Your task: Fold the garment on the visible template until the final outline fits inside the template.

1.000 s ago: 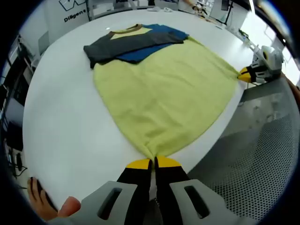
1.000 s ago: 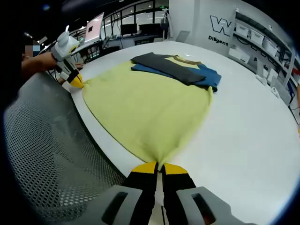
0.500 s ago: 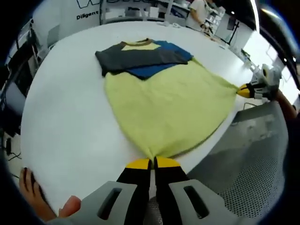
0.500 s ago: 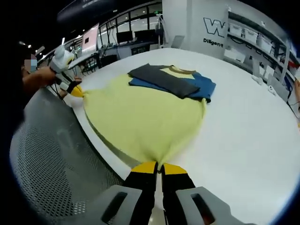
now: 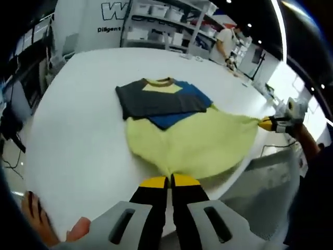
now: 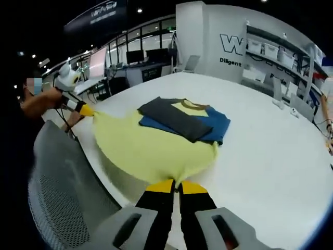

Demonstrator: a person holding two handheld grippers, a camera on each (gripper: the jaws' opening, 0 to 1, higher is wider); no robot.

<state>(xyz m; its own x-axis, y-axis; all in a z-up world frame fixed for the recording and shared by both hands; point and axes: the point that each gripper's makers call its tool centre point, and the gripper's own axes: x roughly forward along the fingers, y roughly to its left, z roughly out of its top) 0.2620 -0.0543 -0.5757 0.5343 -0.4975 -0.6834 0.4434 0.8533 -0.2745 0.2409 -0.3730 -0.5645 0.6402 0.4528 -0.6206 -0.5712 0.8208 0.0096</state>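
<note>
Shirt [image 5: 192, 143] is lying on the white desk [image 5: 78, 130], collar end pointing away from both claws. Sleeves (dark grey and blue) are already folded across the chest, and the yellow body stretches back toward the near edge of the desk. Left claw [image 5: 169, 180] is pinched tight on one hem corner. Right claw [image 6: 177, 186] is clamped on the other, and you can see it off to the side in the left gripper view too [image 5: 266, 124]. So the hem is held stretched between the two, raised a bit off the desk, as far as I can tell.

What matters for the next bit: the long axis runs straight ahead from each claw to the collar [image 6: 195, 105], and both claws look about equally far from it. Looks like both corners need to travel forward together, hem onto chest. I can't pick out any template outline on the desk, so no idea how close the fit is.
</note>
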